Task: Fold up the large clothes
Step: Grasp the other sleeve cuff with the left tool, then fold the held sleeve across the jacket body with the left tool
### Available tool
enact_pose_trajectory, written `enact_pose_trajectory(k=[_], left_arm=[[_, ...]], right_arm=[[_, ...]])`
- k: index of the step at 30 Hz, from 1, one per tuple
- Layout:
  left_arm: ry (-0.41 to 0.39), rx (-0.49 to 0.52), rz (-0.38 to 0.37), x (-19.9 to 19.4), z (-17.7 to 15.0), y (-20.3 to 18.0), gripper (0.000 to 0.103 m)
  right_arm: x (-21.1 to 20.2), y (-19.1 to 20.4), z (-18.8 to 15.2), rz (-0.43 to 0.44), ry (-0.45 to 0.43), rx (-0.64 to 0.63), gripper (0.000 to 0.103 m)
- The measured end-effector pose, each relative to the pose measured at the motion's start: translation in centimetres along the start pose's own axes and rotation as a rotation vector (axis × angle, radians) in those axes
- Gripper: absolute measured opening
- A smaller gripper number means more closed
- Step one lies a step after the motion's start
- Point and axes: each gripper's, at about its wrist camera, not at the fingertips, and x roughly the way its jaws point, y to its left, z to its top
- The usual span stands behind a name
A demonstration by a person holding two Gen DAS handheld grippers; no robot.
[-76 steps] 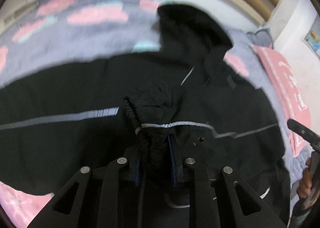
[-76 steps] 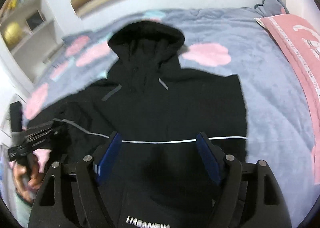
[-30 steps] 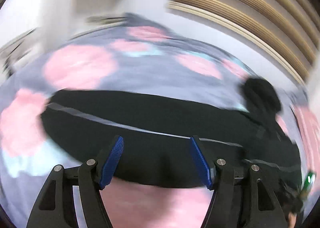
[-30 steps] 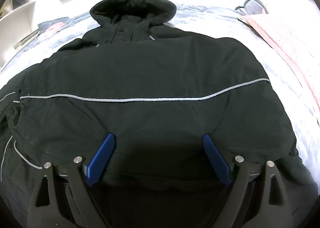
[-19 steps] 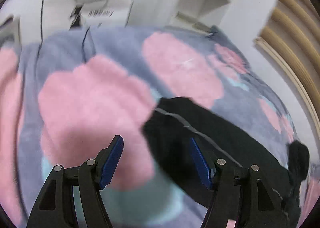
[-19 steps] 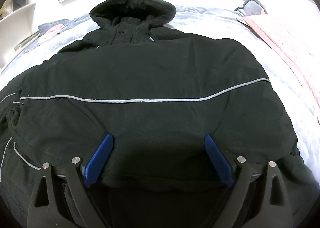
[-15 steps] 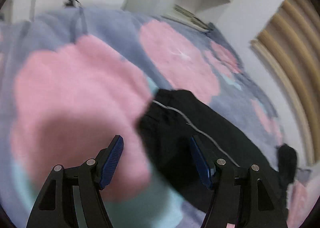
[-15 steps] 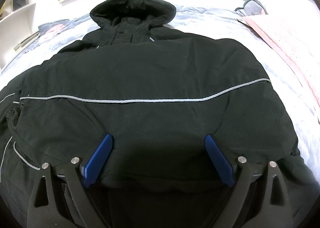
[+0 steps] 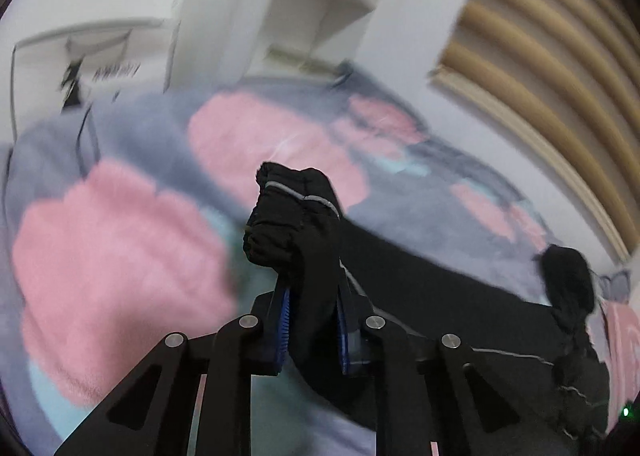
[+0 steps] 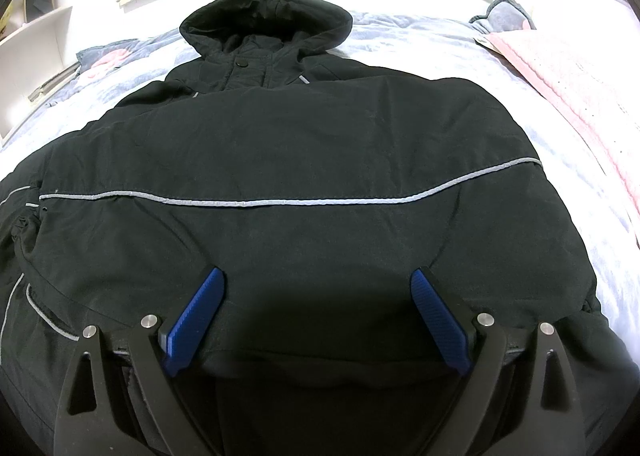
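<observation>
so, step in hand reads as the sleeve fold. left gripper is clenched on the cuff end of the black padded hooded jacket's sleeve; the bunched cuff with its thin grey reflective piping sticks out past the blue finger pads, and the sleeve trails off to the gripper's right toward the jacket body. cuff looks lifted off the grey fleece blanket with pink cloud patches, though the left wrist view is motion-blurred, so exact height is unclear.

right gripper is released, jaws wide apart, holding nothing. it hovers low over the hem end of the black padded hooded jacket, which lies flat and spread straight ahead of it: hem nearest, grey piping stripe across the middle, hood farthest away. whether its pads touch the fabric i cannot tell. a pink quilted cover lies off to its right on the bed.

judgement: early in the task, body not yet folded.

next move, my call:
- carry the cuff across onto the jacket body, ahead of the right gripper
- lay it flat, not twisted, before letting go
- padded fabric is bulky and will likely spring back, so the free right gripper may need to press the body down
- watch for the cuff slipping out of the pinch mid-swing
</observation>
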Motion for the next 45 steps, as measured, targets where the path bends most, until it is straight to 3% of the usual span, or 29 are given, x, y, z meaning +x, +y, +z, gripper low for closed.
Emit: enact_pose_trajectory(k=[5, 11, 16, 19, 21, 23, 25, 26, 27, 32, 35, 39, 45], left_arm=[[-0.065, 0.148, -0.129, -3.4, 0.3, -6.8, 0.017], [-0.016, 0.343, -0.276, -3.7, -2.3, -16.9, 0.017], [0.159, 0.449, -0.364, 0.7, -7.7, -23.5, 0.017], [0.315, 0.493, -0.346, 4.6, -10.8, -25.4, 0.017], [0.369, 0.517, -0.301, 6.3, -12.4, -25.6, 0.017], [0.374, 0.514, -0.306, 6.2, -12.5, -25.4, 0.019], [0.397, 0.479, -0.350, 5.9, -11.9, -24.8, 0.033], [0.414, 0.458, -0.380, 5.8, -11.8, -24.9, 0.052], [0.428, 0.412, -0.438, 5.3, -11.4, -24.4, 0.061], [0.354, 0.360, -0.489, 1.3, -10.3, -22.5, 0.062], [0.268, 0.328, -0.446, -0.6, -9.4, -20.6, 0.066], [0.179, 0.291, -0.322, -1.2, -8.6, -17.8, 0.066], [0.170, 0.218, -0.330, -0.3, -8.6, -15.2, 0.066]], right_arm=[[0.0, 0.0, 0.1, 0.010, 0.000, 0.000, 0.097], [0.3, 0.0, 0.2, 0.016, -0.003, 0.004, 0.097], [0.4, 0.0, 0.2, 0.019, -0.005, 0.006, 0.097], [0.4, 0.0, 0.2, 0.019, -0.005, 0.005, 0.097], [0.4, 0.1, 0.3, 0.016, -0.003, 0.004, 0.097], [0.3, 0.4, 0.4, -0.001, 0.000, -0.001, 0.097], [-0.8, 1.7, 0.8, -0.051, -0.014, -0.042, 0.097], [-1.7, 2.8, 1.0, -0.044, -0.034, -0.083, 0.097], [-2.5, 4.1, 1.3, -0.022, -0.051, -0.123, 0.097], [-7.0, 13.3, 3.8, 0.165, -0.100, -0.300, 0.097], [-7.7, 19.4, 5.1, 0.277, -0.083, -0.371, 0.097], [-5.5, 25.7, 6.6, 0.403, 0.018, -0.364, 0.097], [-0.2, 31.1, 7.7, 0.528, 0.194, -0.263, 0.095]])
